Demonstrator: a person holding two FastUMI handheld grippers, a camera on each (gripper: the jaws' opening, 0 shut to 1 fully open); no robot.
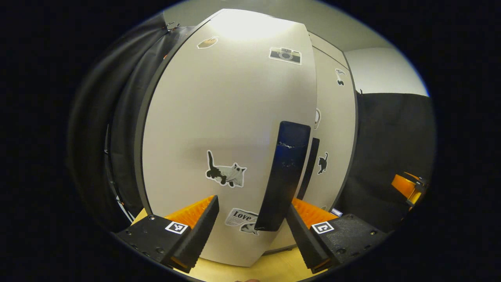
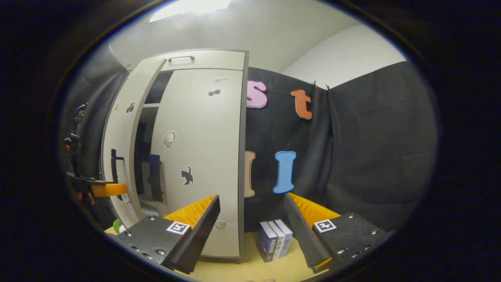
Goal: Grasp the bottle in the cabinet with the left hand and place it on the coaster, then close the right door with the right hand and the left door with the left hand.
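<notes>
From my left tongs [image 1: 252, 223] I look straight at the left door [image 1: 231, 117] of the cabinet [image 2: 207, 58], very close, its pale face dotted with stickers: a camera near the top, a cat at mid height and a printed one low down. My left tongs stand open, the fingers wide apart, and the door's dark vertical handle [image 1: 285, 172] rises between them, nearer the right-side finger; I cannot tell whether either finger touches it. Just past the door's edge I see the right door [image 1: 332, 137], with its own slim handle [image 1: 311, 168] and a small cat sticker. At the far right of the left gripper view, part of my right tongs [image 1: 407, 188] shows against the black cloth. In the right gripper view my right tongs [image 2: 252, 219] are open too, holding nothing, aimed at the cabinet's right edge. There the right door [image 2: 199, 149] looks nearly flush with the cabinet front, while the left door [image 2: 117, 137] stands ajar, a dark gap between the two. My left tongs [image 2: 105, 190] sit at that left door's outer face. Low by the cabinet's foot, a green-and-white thing [image 2: 118, 226] peeps past my finger; it may be the bottle, but I cannot tell. A few books [image 2: 276, 239] stand on the yellow table [image 2: 231, 270] just right of the cabinet.
</notes>
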